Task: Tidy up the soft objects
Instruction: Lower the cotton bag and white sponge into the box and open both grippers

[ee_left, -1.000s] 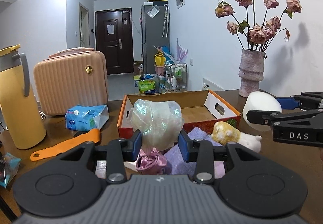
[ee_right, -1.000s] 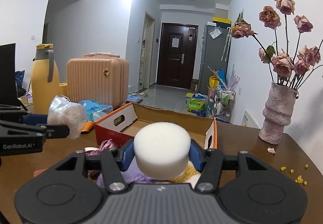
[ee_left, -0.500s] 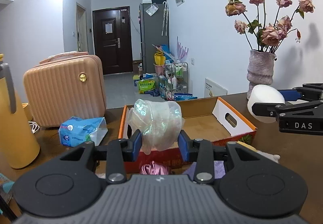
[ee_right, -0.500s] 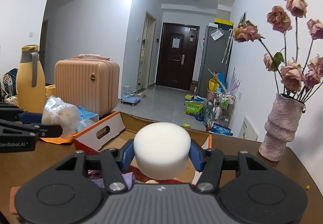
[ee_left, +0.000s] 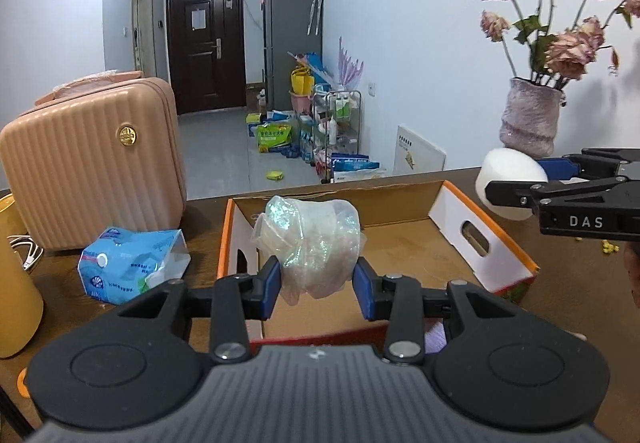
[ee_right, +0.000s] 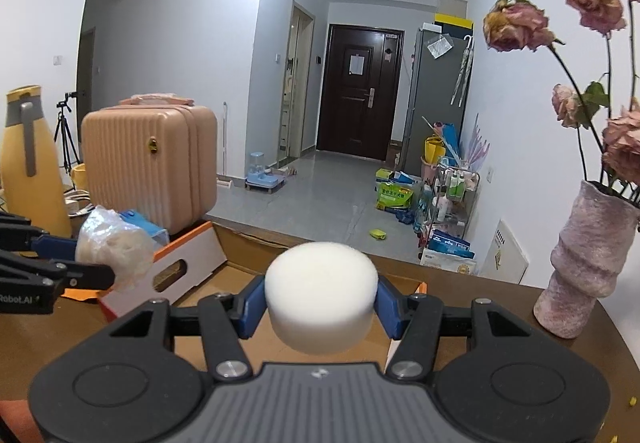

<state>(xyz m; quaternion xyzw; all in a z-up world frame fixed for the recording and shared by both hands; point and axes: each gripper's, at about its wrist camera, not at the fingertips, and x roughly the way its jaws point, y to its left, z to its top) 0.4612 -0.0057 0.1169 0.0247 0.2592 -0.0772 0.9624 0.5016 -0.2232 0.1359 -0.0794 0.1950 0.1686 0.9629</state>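
- The left gripper (ee_left: 316, 285) clamps a crinkly plastic-wrapped bundle (ee_left: 310, 243), held over the near end of the open cardboard box (ee_left: 486, 239).
- The right gripper (ee_right: 320, 309) pinches a round white sponge (ee_right: 321, 293) between its blue pads, above the box's right side (the same sponge shows beside the pink vase (ee_left: 530, 119) in the left view).
- Step in hand, as I judge it: carrying both soft items to the box.
- Next move calls for lowering each inside the walls, then easing the jaws apart.
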